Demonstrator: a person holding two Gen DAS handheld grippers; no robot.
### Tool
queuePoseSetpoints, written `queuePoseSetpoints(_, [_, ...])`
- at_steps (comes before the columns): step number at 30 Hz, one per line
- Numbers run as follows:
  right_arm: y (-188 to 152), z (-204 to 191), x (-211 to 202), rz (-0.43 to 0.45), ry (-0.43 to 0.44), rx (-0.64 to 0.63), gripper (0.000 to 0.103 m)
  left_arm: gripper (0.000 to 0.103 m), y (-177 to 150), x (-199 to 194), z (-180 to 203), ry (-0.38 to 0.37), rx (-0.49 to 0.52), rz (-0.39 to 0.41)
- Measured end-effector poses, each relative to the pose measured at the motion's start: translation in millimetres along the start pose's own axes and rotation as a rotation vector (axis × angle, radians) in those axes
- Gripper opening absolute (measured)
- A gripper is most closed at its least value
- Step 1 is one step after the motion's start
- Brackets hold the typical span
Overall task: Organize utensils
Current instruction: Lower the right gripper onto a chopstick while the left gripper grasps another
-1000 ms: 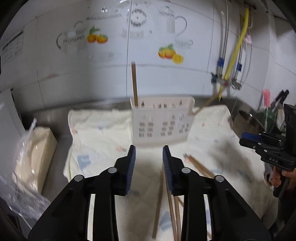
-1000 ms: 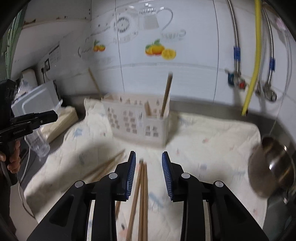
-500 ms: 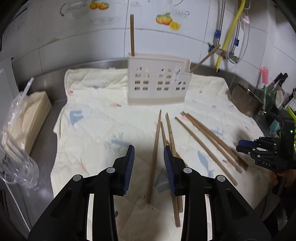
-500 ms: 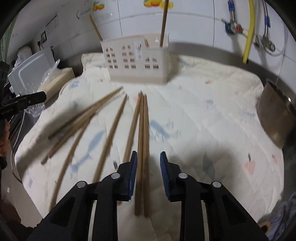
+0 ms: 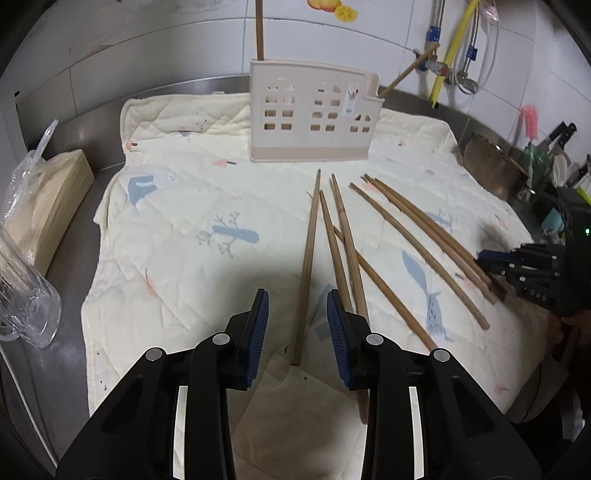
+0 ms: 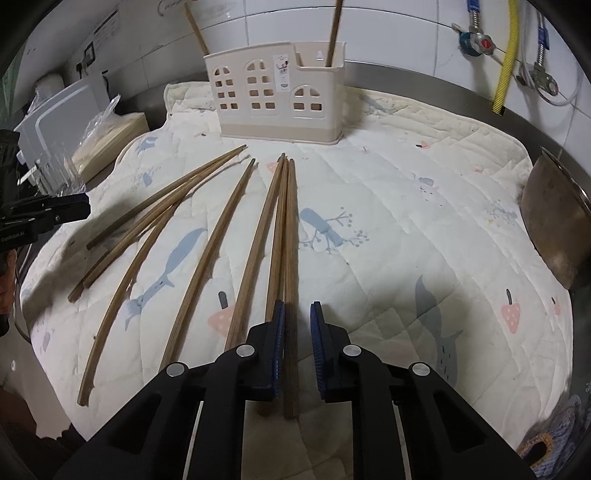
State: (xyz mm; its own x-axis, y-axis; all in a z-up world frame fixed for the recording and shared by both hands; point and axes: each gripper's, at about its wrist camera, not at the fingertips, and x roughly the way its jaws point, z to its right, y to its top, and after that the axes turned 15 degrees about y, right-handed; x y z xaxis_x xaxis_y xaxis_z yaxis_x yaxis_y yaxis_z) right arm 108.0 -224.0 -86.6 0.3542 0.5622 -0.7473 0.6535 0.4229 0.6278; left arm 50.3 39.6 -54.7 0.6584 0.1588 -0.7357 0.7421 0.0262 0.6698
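Observation:
Several brown chopsticks [image 5: 417, 236] lie fanned on a quilted cream cloth [image 5: 192, 206]. Behind them stands a beige utensil holder [image 5: 310, 118] with one chopstick [image 5: 259, 29] upright and another leaning [image 5: 406, 72]. My left gripper [image 5: 295, 306] is open low over the cloth, with the leftmost chopstick [image 5: 308, 251] lying loose between its jaws. My right gripper [image 6: 297, 310] is closing around the rightmost chopstick [image 6: 291, 240]; a gap still shows beside the right pad. The holder [image 6: 277, 99] is straight ahead of it. Each gripper shows at the other view's edge [image 5: 491, 260] [image 6: 83, 210].
A metal bowl [image 5: 487, 170] sits off the cloth's right edge, also seen as the bowl [image 6: 554, 221]. To the left are a glass mug [image 5: 26, 295], a bagged pale stack [image 5: 48, 199] and a white appliance [image 6: 62, 110]. Hoses and a yellow pipe [image 5: 454, 44] run down the tiled wall.
Both grippers dropped and tipped down toward the cloth, coming close over the chopsticks. The right jaws narrowed around one chopstick; the left jaws kept their width.

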Motion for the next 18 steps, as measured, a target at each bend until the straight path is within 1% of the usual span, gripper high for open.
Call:
queuePoseSetpoints(3, [-2,-4,3,-0.01,-0.022,-0.03,0.011,0.033,-3,4,3,-0.003,0.015,-0.01])
queuePoseSetpoints(8, [-3,-2,2,0.0,-0.021,-0.019,0.009,0.032,-5,14,10,0.005,0.046,-0.024])
queuePoseSetpoints(10, [-4,0,1,0.005,-0.017,-0.01,0.008,0.029,-5,18,12,0.01,0.059,-0.029])
queuePoseSetpoints(12, [-5,0,0,0.009,-0.017,-0.007,0.008,0.023,-5,22,14,0.015,0.071,-0.033])
queuePoseSetpoints(16, [-6,-1,1,0.015,-0.019,-0.002,0.008,0.019,-6,32,15,0.015,0.064,-0.054])
queuePoseSetpoints(18, [-6,-2,1,0.015,-0.022,-0.005,0.008,0.015,-7,35,15,0.014,0.062,-0.059])
